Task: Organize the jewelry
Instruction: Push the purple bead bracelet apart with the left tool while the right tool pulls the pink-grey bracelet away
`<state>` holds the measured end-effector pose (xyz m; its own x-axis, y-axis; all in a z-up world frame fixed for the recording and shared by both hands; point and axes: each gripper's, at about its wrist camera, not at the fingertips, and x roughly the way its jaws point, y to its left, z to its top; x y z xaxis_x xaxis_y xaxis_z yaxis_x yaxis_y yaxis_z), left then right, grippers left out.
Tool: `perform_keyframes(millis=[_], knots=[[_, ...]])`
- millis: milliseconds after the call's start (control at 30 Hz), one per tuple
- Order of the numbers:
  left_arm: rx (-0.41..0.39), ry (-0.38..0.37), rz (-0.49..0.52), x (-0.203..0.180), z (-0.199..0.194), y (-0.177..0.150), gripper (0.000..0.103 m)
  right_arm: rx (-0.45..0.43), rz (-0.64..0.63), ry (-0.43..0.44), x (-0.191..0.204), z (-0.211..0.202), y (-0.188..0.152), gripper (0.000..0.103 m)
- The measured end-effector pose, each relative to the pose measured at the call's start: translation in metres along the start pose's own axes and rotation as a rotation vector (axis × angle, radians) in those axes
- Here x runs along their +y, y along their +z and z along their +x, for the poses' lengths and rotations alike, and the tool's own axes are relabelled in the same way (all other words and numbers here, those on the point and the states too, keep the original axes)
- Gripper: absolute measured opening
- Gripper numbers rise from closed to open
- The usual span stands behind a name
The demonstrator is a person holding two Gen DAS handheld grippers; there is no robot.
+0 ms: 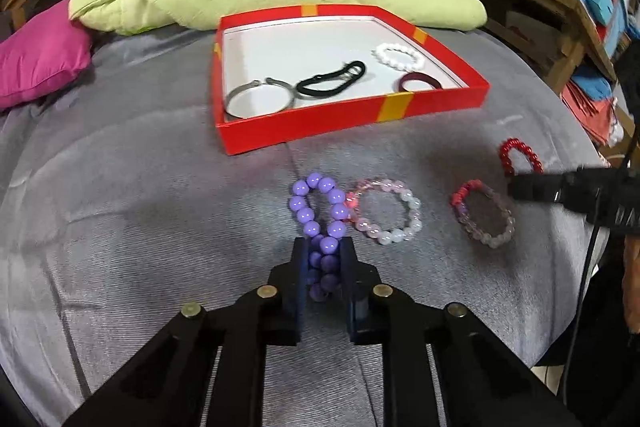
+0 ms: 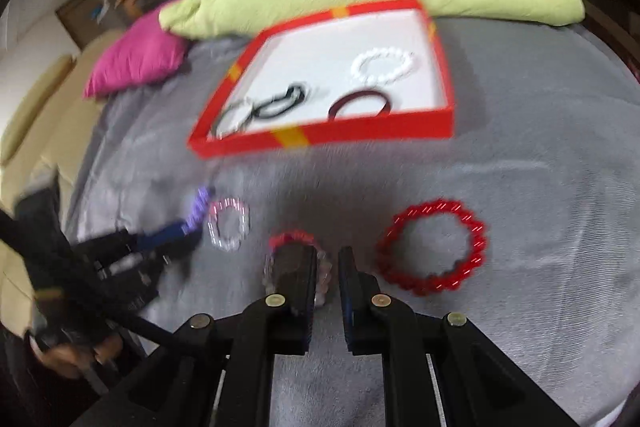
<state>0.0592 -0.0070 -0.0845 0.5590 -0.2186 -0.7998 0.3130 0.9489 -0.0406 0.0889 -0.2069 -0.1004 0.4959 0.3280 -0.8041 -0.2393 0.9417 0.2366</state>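
My left gripper (image 1: 324, 247) pinches the purple beads (image 1: 318, 211) on the grey cover, short of the red box (image 1: 352, 119).
Slippery, light, floppy: grip across both strands. Right gripper (image 2: 326, 259) part-open, straddling the mixed bracelet (image 2: 292, 239).

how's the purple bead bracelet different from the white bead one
The purple bracelet lies on the grey cover outside the red box; the white bracelet sits inside it. The purple one is squeezed into a long loop between the left tongs; the white one lies round and free. Purple's beads look bigger. Both are beaded loops.
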Motion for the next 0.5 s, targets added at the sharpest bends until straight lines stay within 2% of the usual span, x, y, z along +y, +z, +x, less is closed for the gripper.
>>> perform_keyframes(millis=[133,267,400,500], knots=[[0.005,0.008,-0.012,0.003,0.001,0.001,0.011,0.05,-0.016,-0.035,0.006,0.015,-0.003,0.013],[0.013,-0.004,-0.035,0.003,0.003,0.002,0.011,0.028,-0.05,-0.061,0.011,0.016,-0.006,0.014],[0.035,-0.054,-0.126,0.016,0.005,0.003,0.018,0.01,-0.118,-0.107,0.018,0.016,-0.01,0.012],[0.037,-0.108,-0.174,0.019,0.006,0.002,0.033,0.003,-0.147,-0.136,0.021,0.016,-0.012,0.012]])
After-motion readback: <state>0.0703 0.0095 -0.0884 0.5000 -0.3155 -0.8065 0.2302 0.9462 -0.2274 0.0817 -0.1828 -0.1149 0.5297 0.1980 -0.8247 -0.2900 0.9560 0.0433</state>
